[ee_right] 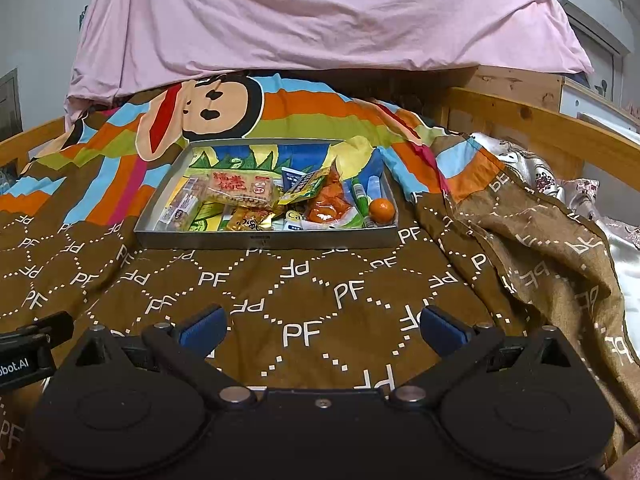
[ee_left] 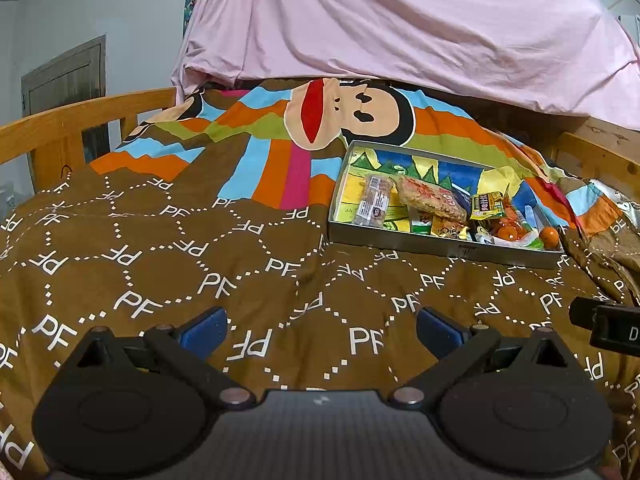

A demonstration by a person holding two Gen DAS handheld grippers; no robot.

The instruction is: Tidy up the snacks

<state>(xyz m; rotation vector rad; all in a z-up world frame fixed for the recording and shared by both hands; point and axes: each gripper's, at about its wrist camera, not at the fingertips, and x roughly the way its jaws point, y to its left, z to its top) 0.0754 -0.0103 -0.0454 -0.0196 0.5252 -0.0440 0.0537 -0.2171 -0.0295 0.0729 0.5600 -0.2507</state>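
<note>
Brown quilt (ee_right: 280,300) on the bed carries the tray (ee_right: 264,239) of jumbled snacks (ee_right: 240,192) ahead of me, both my left gripper (ee_left: 322,330) and right gripper (ee_right: 322,330) spread empty, so I should reach in level and pinch one packet's edge.

Brown blanket (ee_right: 320,300) with white dotted "PF" hexagons and bright stripes; pink sheet (ee_right: 320,12); grey tray (ee_right: 264,238)

One tray (ee_right: 264,240), one orange (ee_right: 382,211), several snack packets (ee_right: 236,188)
</note>
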